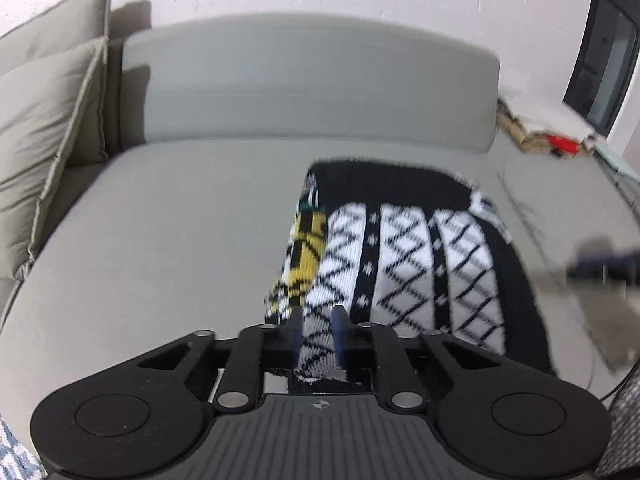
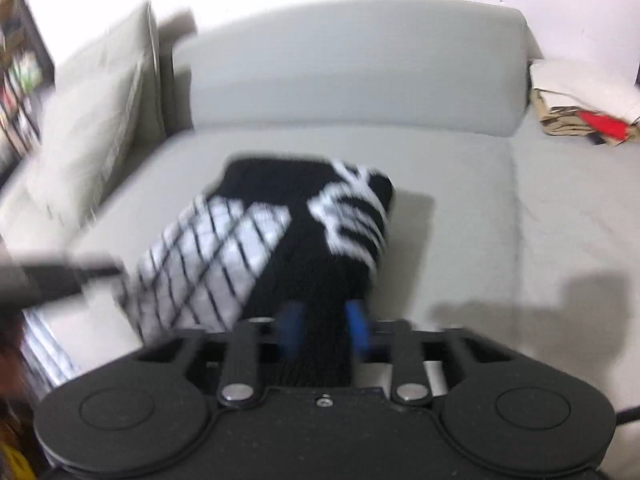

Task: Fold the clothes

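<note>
A black and white patterned knit sweater (image 1: pixel 416 256) with a yellow patch lies partly folded on a grey sofa seat (image 1: pixel 168 224). My left gripper (image 1: pixel 318 320) is shut on the sweater's near white-patterned edge. In the right wrist view the same sweater (image 2: pixel 288 232) hangs lifted above the seat (image 2: pixel 500 208), blurred by motion. My right gripper (image 2: pixel 324 320) is shut on its black edge. The right gripper shows as a dark blur in the left wrist view (image 1: pixel 604 264); the left one shows at the left of the right wrist view (image 2: pixel 52 276).
Grey cushions (image 1: pixel 44 128) lean at the sofa's left end. The backrest (image 1: pixel 312 84) runs behind the seat. A cardboard box with red items (image 1: pixel 548 140) sits at the right past the sofa arm. A dark window frame (image 1: pixel 604 64) stands far right.
</note>
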Tool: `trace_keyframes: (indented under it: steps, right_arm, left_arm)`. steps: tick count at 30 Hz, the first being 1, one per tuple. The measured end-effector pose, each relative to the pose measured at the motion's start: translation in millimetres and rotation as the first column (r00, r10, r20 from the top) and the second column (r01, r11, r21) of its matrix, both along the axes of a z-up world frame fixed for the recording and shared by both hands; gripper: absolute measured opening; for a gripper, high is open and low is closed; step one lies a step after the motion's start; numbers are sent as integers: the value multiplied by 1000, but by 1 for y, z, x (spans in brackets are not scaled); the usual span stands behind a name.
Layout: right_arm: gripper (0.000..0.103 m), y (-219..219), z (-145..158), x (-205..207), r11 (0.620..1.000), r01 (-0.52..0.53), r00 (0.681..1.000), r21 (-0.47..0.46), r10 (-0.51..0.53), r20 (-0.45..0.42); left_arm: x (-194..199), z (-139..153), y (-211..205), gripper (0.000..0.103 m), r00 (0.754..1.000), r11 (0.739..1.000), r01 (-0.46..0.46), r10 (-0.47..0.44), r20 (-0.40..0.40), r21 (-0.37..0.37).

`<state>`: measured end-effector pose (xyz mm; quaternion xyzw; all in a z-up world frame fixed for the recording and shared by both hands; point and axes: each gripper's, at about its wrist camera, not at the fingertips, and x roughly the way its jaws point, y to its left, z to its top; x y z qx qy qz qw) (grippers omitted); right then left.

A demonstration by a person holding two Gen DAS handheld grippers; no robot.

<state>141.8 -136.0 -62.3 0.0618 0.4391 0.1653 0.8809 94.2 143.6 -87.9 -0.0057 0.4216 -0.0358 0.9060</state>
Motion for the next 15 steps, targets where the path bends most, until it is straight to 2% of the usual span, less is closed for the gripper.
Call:
trace_keyframes:
  steps: [1,3,5,7,10,12,14,15]
  right_arm:
    - [15,4,-4,9,1000,8,1000,13,-8,9]
    - [15,19,-19,24,999,-16,1000,-34,16,6]
    - [15,34,-42,37,994,-47,997,-102,41,-61]
    - [15,36,-53,44,991,-51,997,-123,42,-71]
    - [15,29,-51,47,995,-46,995,-93,37,-91]
    - [19,17,-45,40,998,-29,994,-55,23,-103]
    - [29,-2,-39,25,1000,3,992,5,-3,-128]
    - [33,-11,-36,15,999,16,991,38,-10,-131]
  left_arm:
    - [2,-5,-1,5,1000,1000,6,-6,-9,16]
    - [3,-14,-3,5,1000,998,20,-19,-18,55]
    - [5,-20,1,5,999,999,21,-20,-34,33]
    - [7,-23,3,5,999,1000,18,-17,-34,15]
    - [8,-18,7,6,1000,1000,4,-4,-27,-5]
    - [-2,-8,16,14,1000,998,-29,28,-8,-61]
    - [-14,3,27,37,998,990,-65,66,10,-124]
    - [-22,8,34,40,996,984,-79,83,18,-159]
